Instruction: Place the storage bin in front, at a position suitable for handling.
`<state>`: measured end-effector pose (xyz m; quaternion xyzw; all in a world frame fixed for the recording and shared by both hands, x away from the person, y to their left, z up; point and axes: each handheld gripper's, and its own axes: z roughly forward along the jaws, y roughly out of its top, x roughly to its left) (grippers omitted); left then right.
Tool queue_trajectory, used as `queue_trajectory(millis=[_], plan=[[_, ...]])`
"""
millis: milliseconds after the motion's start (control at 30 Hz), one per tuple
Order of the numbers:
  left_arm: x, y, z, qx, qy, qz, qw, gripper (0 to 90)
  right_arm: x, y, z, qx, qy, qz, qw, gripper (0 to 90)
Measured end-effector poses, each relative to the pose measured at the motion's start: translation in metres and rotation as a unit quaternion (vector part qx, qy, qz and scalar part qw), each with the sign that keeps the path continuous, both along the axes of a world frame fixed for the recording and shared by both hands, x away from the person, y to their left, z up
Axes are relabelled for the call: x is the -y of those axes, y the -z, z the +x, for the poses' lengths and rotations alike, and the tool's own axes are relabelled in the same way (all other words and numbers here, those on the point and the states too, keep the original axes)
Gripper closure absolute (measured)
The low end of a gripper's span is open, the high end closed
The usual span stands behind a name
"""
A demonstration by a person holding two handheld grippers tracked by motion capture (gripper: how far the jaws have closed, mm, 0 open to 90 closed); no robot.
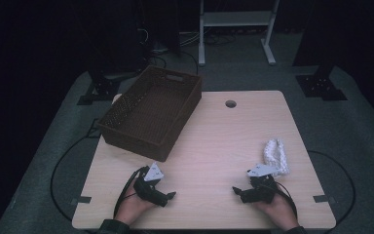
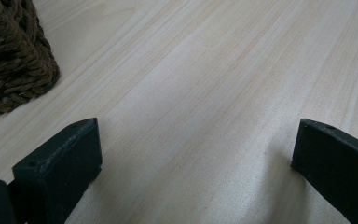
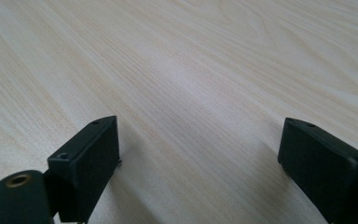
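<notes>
A crumpled white cloth [image 1: 275, 155] lies on the table's right side; brown wicker basket [image 1: 151, 110] far-left.

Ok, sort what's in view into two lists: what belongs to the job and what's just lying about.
Belongs to the job:
- left gripper, fingers open, over bare wood
- right gripper, fingers open
- white bundle, beside the right gripper
- woven basket, probably where it goes

Lying about:
- white frame on the floor beyond the table
- black stand base
</notes>
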<state>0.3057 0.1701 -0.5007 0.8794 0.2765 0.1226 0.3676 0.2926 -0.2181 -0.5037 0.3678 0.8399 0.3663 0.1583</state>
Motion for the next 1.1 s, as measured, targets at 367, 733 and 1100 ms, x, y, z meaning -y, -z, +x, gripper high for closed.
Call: queue_trajectory(millis=[367,733,1100], plan=[[0.002,-0.002,-0.002,0.000,0.010,-0.001,0.9999,4.6,0.000,0.000,0.000,-0.002,0.001,0.000,1.0000,11.6],[0.000,-0.009,-0.006,-0.009,0.004,-0.009,0.9999,5.1,0.000,0.000,0.000,-0.002,-0.002,0.000,1.0000,11.5],[-0.008,-0.020,-0.008,-0.012,-0.016,-0.017,0.9997,5.2,0.000,0.000,0.000,-0.002,-0.002,0.000,1.0000,11.6]])
